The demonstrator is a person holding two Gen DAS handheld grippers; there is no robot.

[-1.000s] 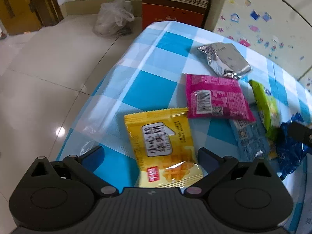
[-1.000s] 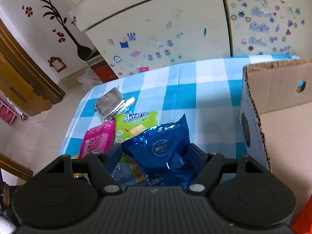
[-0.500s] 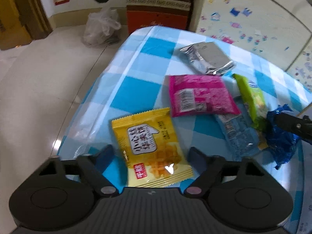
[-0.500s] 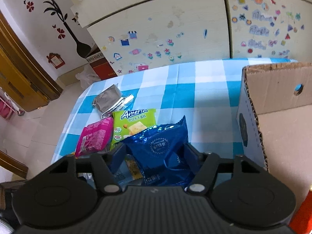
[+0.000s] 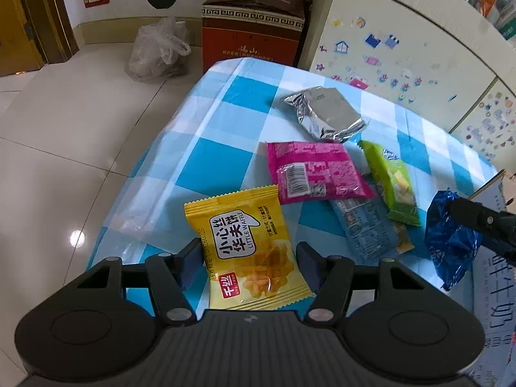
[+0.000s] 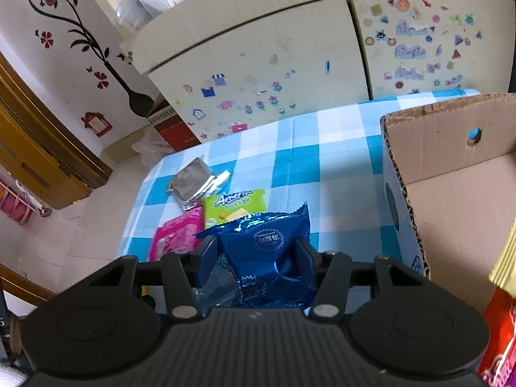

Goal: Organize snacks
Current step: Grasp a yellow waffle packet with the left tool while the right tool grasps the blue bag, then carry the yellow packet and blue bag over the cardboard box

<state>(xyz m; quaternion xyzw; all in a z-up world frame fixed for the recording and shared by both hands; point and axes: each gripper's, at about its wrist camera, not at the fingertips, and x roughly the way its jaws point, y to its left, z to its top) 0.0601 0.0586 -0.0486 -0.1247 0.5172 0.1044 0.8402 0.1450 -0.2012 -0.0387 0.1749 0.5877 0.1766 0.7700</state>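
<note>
My left gripper (image 5: 247, 259) has its jaws closed against the sides of a yellow waffle packet (image 5: 248, 245), held above the checked table. My right gripper (image 6: 254, 254) is shut on a blue foil snack bag (image 6: 267, 251) and holds it above the table, left of an open cardboard box (image 6: 451, 174). The blue bag also shows at the right of the left wrist view (image 5: 451, 242). On the table lie a pink packet (image 5: 317, 172), a green packet (image 5: 391, 182), a silver packet (image 5: 325, 116) and a clear-blue packet (image 5: 364, 229).
The blue-and-white checked table (image 5: 225, 109) ends at the left over a tiled floor (image 5: 64, 129). A sticker-covered cabinet (image 6: 290, 64) stands behind the table. A red box (image 5: 254, 25) and a plastic bag (image 5: 158, 51) sit on the floor.
My left gripper has closed on the yellow waffle packet and raised it. My right gripper has lifted the blue bag higher and moved toward the cardboard box.
</note>
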